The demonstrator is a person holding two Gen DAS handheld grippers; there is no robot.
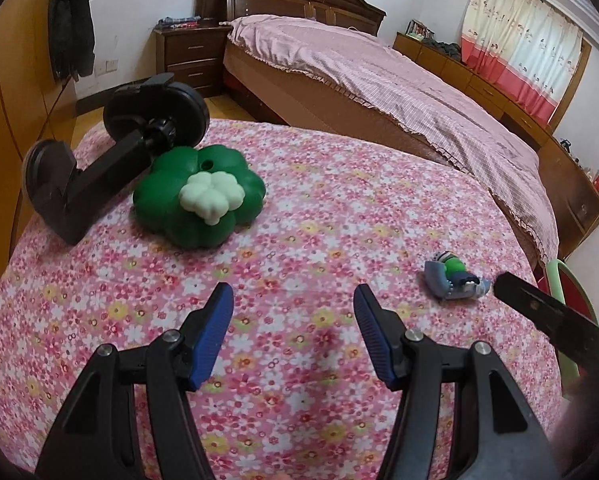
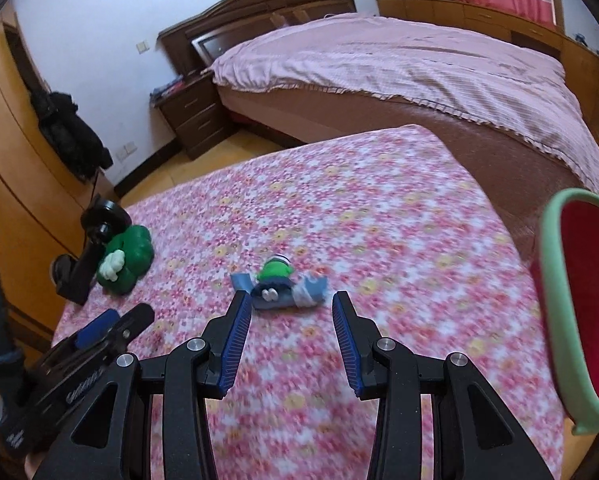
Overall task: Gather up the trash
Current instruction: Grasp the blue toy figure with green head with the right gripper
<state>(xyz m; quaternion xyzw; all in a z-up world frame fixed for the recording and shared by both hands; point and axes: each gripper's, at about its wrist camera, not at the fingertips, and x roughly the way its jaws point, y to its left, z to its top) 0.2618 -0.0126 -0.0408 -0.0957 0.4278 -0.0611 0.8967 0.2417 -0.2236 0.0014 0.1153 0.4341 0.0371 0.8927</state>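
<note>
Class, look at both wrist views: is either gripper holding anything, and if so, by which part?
Nothing is held. The left gripper and the right gripper are both open over the floral cloth, with the small wrapper lying free just ahead of the right one.

No legible text; only blurred white lettering on the left hand-held gripper (image 2: 99, 330).

path to wrapper (image 2: 283, 288): bare cloth | left: green toy (image 2: 127, 258) well apart

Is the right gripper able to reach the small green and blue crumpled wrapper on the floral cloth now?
Probably yes: the right gripper is open, the small green and blue crumpled wrapper lies just ahead, with nothing between them.
</note>
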